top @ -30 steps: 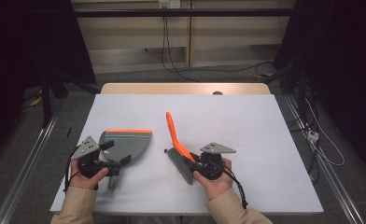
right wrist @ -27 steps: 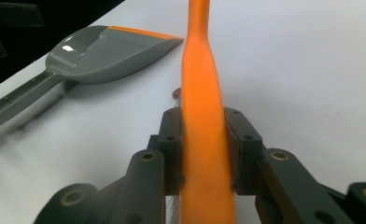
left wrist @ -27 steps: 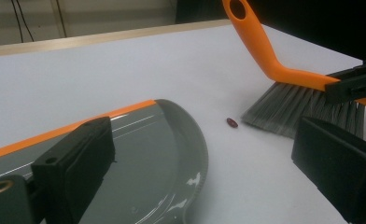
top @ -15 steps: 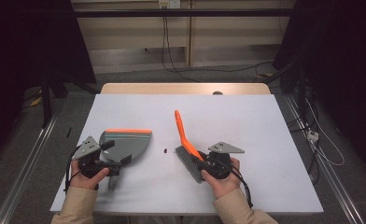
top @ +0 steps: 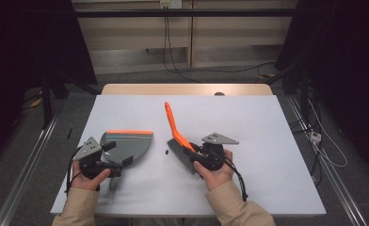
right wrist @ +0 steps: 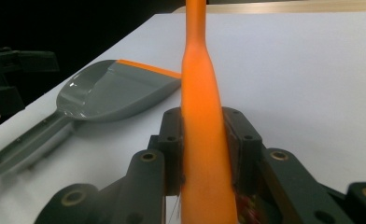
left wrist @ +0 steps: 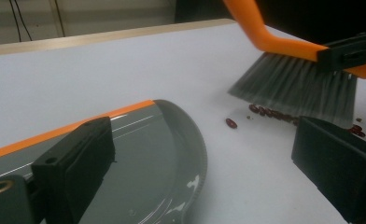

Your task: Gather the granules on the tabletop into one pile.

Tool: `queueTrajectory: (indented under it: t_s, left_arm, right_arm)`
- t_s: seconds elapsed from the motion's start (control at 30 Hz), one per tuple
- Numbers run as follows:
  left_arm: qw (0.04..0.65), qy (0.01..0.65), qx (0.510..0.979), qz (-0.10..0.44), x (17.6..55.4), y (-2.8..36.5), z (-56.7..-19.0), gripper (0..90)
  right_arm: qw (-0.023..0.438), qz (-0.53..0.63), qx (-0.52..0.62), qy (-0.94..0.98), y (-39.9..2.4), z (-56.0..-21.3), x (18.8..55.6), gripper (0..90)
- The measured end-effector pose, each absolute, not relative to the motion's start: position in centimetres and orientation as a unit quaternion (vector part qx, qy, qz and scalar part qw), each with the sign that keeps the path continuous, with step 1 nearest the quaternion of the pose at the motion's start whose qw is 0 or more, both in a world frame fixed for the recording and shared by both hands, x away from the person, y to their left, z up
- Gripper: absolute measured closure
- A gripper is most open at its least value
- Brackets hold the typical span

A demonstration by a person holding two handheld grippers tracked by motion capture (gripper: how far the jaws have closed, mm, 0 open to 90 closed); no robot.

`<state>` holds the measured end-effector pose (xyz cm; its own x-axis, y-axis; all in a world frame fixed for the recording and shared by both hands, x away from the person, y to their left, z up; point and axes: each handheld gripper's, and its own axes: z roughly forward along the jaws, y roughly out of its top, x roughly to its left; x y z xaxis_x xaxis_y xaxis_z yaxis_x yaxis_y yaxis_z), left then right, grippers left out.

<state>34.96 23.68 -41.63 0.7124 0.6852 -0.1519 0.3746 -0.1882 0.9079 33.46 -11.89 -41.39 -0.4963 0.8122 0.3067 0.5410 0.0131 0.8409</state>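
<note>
- The right gripper has both black jaws pressed against the orange brush handle, which runs toward twelve o'clock.
- A grey dustpan with an orange edge lies on the white table at ten o'clock.

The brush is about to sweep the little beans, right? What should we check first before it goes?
1. Brush held tight: ok. The right hand-held gripper is shut on its orange handle, seen clamped between both jaws in the right gripper view.
2. Beans in front of the bristles: ok. Small dark red beans lie on the table beside and under the bristles.
3. Dustpan ready: ok. It lies flat, orange lip facing the brush.
4. Dustpan held steady: cannot tell. The left hand-held gripper sits at the pan's near end, but its grip is unclear.
5. Path from beans to pan: ok, bare table between them.
</note>
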Motion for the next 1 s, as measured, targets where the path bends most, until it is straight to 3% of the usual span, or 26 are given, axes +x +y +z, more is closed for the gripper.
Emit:
queueTrajectory:
  t_s: [0.33, 1.0]
  left_arm:
    - [0.532, 0.349, 0.758, 0.145, 34.9, 23.8, -41.7, 5.7]
    - [0.531, 0.345, 0.760, 0.148, 34.9, 23.5, -41.6, 5.7]
  right_arm:
    - [0.111, 0.494, 0.491, 0.709, -7.4, -43.2, 35.5, 71.5]
    - [0.136, 0.479, 0.538, 0.680, -13.8, -43.5, 33.2, 71.4]
